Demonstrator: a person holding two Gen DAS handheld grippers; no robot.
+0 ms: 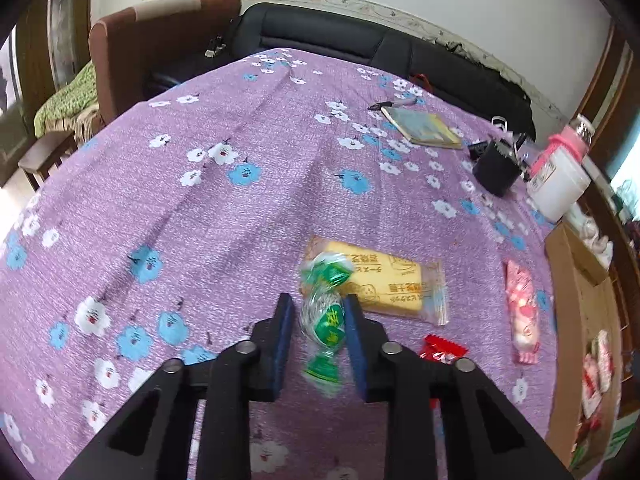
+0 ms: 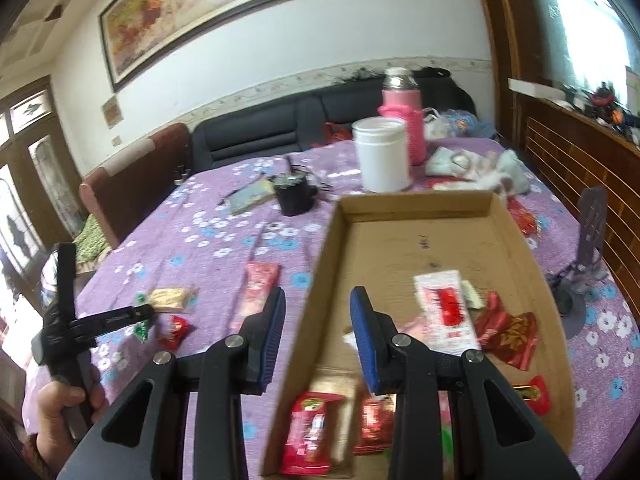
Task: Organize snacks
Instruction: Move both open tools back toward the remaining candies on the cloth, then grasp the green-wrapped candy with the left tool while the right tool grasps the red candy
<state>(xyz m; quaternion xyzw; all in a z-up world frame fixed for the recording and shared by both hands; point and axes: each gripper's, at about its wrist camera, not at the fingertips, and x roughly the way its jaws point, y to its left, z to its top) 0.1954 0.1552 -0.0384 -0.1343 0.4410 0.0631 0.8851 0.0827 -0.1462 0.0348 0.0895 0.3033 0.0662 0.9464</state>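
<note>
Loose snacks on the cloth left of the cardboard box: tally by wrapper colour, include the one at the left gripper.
Green: 1, the green candy in the left gripper
Yellow: 1, the yellow packet
Pink: 1, the pink packet
Red: 1, the red packet
Total: 4

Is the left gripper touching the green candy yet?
Cannot tell. In the left wrist view the green candy sits between the left gripper jaws, but blur hides whether either presses it.
</note>
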